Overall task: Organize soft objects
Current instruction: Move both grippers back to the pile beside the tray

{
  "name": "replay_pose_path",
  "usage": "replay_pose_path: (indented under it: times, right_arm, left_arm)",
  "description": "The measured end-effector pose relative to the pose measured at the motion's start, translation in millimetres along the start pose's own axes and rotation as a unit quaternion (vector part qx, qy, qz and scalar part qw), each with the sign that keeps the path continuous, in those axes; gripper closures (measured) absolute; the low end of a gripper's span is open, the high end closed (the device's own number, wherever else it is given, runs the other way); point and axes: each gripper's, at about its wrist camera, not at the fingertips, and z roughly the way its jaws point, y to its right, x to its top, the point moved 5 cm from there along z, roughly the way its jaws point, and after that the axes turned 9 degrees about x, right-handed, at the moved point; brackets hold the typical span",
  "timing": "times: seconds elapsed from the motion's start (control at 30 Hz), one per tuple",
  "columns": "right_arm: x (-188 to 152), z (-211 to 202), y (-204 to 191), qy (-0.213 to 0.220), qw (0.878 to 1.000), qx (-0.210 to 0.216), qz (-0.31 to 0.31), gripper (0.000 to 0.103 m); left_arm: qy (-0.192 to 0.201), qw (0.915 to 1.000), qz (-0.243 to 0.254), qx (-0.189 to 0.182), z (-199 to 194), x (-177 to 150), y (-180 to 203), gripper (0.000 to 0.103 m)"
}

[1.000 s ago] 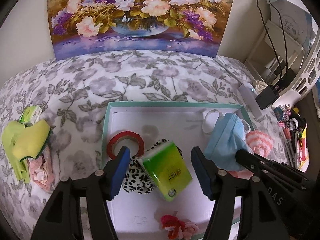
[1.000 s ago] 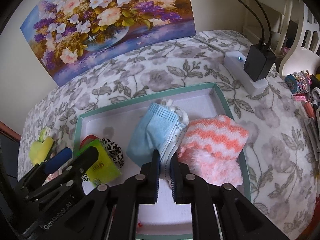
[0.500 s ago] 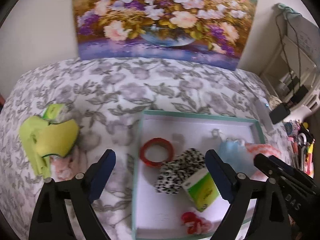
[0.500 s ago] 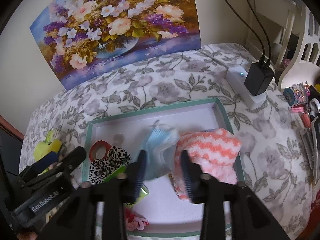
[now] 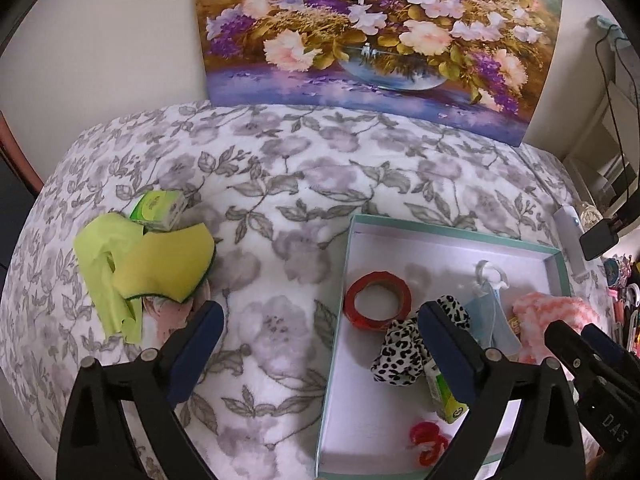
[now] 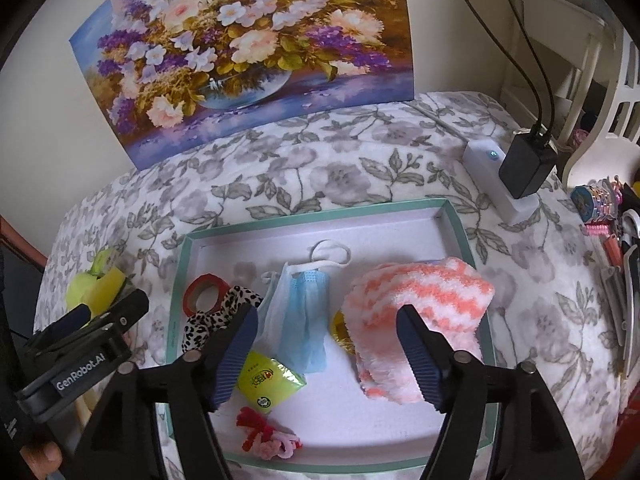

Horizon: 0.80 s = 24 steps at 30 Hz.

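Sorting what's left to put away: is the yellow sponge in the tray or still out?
Out. The yellow sponge lies on the floral blanket, left of the tray, atop a green cloth.

A flower painting leans behind the floral blanket; a charger sits right.

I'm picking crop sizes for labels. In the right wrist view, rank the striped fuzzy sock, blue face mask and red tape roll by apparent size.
1. Striped fuzzy sock, largest.
2. Blue face mask.
3. Red tape roll, smallest, partly hidden and slightly farther away.
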Motion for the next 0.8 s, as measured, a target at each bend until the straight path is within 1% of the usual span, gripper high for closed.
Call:
replay_pose_path:
  times: [0.03,0.17,0.27,0.33,0.43,0.53,0.8]
  right_arm:
    - [0.2,0.1,-0.4,0.0,1.0,-0.001,-0.001,0.024]
    - [0.3,0.7,-1.7,0.0,1.0,-0.003,-0.006,0.012]
    - [-0.1,0.9,-2.4,0.0,1.0,-0.005,-0.01,0.005]
    - [0.1,0.6,-2.5,0.003,1.0,-0.008,-0.012,0.0]
    - [0.5,-0.3,-3.3,0.009,1.0,-0.017,-0.019,0.0]
    - [0.8,0.7,-3.2,0.008,1.0,-0.017,-0.02,0.0]
    - [-0.7,2.7,-2.9,0.004,1.0,-0.02,-0.022,0.0]
  left_arm:
    - [-0.001,1.0,0.0,0.001,0.5,-0.4,0.0,0.005]
    - [0.0,1.0,-0.004,0.007,1.6,-0.9,-1.9,0.005]
    - [0.001,0.9997,-0.004,0.023,3.7,-1.0,-5.8,0.005]
    - [-0.001,0.9997,-0.009,0.022,4.9,-0.9,-8.3,0.005]
    - [-0.005,0.9996,-0.018,0.019,7.2,-1.1,-12.7,0.005]
    - [-0.005,0.9995,-0.025,0.02,7.6,-0.4,-15.9,0.005]
    - [-0.001,0.9986,-0.037,0.038,5.9,1.8,-25.5,0.005]
